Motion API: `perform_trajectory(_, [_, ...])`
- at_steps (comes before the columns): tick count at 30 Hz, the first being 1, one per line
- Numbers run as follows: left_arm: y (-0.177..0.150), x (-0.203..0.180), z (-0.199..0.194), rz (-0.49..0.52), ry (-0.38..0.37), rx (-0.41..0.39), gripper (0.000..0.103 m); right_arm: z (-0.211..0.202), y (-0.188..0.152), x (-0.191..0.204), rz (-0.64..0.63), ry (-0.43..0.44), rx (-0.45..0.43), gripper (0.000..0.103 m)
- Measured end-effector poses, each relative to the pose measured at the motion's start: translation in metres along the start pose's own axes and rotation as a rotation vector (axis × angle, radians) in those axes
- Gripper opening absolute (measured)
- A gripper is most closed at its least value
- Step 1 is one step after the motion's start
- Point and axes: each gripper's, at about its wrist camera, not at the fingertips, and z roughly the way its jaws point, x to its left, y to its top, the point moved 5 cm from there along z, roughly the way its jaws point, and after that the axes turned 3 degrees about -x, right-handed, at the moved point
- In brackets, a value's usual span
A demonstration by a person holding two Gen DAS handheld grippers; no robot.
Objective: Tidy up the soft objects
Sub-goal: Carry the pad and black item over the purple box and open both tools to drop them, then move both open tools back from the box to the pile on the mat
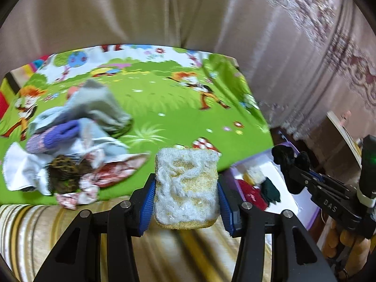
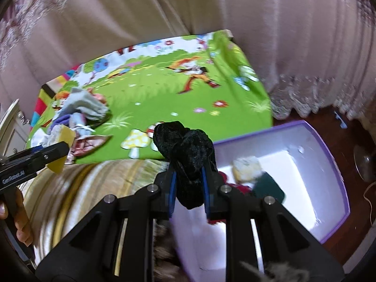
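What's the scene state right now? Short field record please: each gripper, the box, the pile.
left gripper: shut on sponge, yellow with a white fuzzy face
right gripper: shut on black fuzzy cloth
box: purple rim, white inside, on the floor beside the bed; holds a pale sponge, a dark green item and something red
pile: mixed cloths and a purple glove on the green cartoon sheet
backdrop: beige curtain

Yellow-white sponge [image 1: 186,188], black velvet scrunchie [image 2: 188,157], purple-rimmed box [image 2: 333,164]
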Motion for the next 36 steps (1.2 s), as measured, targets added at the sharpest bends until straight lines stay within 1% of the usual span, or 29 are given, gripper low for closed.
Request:
perform_trajectory(5, [-0.006, -0.035, 0.006, 0.063, -0.048, 0.023, 0.049, -0.006, -0.01, -0.036, 0.042, -0.059, 0.005, 0.022])
perform_trajectory(9, [-0.014, -0.063, 0.012, 0.108, -0.094, 0.049, 0.049, -0.009, -0.016, -0.056, 0.071, -0.091, 0.01, 0.022])
perform_trajectory(20, [-0.036, -0.139, 0.022, 0.238, -0.227, 0.111, 0.049, -0.018, -0.018, -0.098, 0.125, -0.166, -0.007, 0.024])
perform_trajectory(21, [-0.037, -0.144, 0.023, 0.249, -0.236, 0.115, 0.049, -0.019, -0.018, -0.101, 0.128, -0.169, -0.008, 0.025])
perform_trajectory(23, [-0.04, -0.155, 0.025, 0.272, -0.263, 0.125, 0.051, -0.02, -0.017, -0.104, 0.132, -0.173, -0.01, 0.031])
perform_trajectory(24, [-0.041, -0.159, 0.026, 0.28, -0.269, 0.132, 0.053, -0.02, -0.017, -0.105, 0.133, -0.175, -0.011, 0.036])
perform_trajectory(25, [-0.043, -0.162, 0.028, 0.286, -0.276, 0.14, 0.056, -0.02, -0.017, -0.106, 0.134, -0.173, -0.013, 0.037])
perform_trajectory(28, [-0.048, -0.165, 0.033, 0.298, -0.278, 0.162, 0.062, -0.02, -0.018, -0.108, 0.136, -0.168, -0.012, 0.038])
perform_trajectory(36, [-0.049, -0.154, 0.035, 0.249, -0.275, 0.178, 0.063, -0.021, -0.02, -0.111, 0.148, -0.169, -0.012, 0.038])
